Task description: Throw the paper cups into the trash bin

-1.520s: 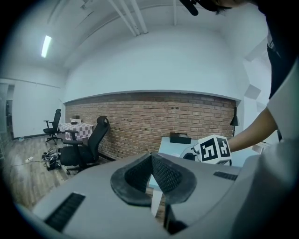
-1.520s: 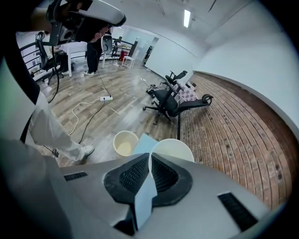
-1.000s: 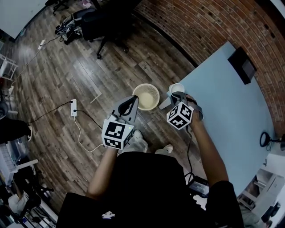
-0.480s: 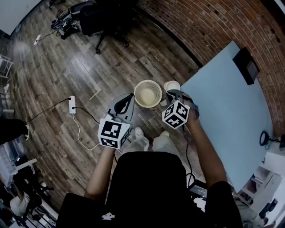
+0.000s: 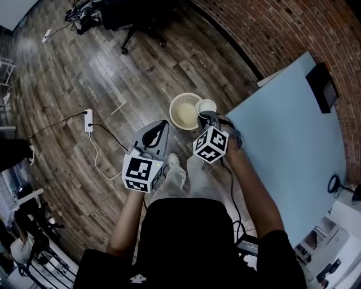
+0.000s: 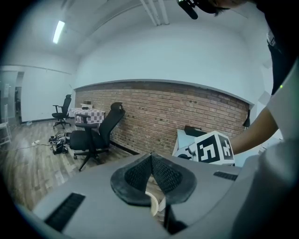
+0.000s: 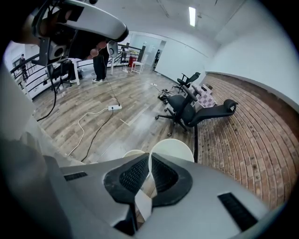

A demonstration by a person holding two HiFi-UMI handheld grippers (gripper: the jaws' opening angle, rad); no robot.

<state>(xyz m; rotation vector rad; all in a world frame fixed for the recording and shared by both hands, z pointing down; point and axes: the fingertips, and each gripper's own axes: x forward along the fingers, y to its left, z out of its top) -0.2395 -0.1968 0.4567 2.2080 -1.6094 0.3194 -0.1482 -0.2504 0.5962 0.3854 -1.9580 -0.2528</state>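
A cream, mesh-walled trash bin [image 5: 183, 110] stands on the wooden floor just off the table's corner. My right gripper [image 5: 206, 116] is shut on the rim of a white paper cup [image 5: 206, 106] and holds it upright at the bin's right edge. In the right gripper view the cup [image 7: 172, 150] sits pinched between the dark pads, with the bin [image 7: 132, 153] just below and to its left. My left gripper [image 5: 163, 125] hovers at the bin's near left side, jaws shut and empty. In the left gripper view the bin's rim [image 6: 152, 204] peeks out under the jaws.
The light blue table [image 5: 285, 144] fills the right side, with a black box [image 5: 322, 87] at its far end. A white power strip [image 5: 88, 120] with cables lies on the floor to the left. A black office chair [image 5: 132, 17] stands farther back, and the brick wall [image 5: 271, 28] runs behind the table.
The right gripper has carried the cup leftward, from over the table's corner to the bin's rim. The person has stepped closer to the bin, and the left gripper stays beside it.
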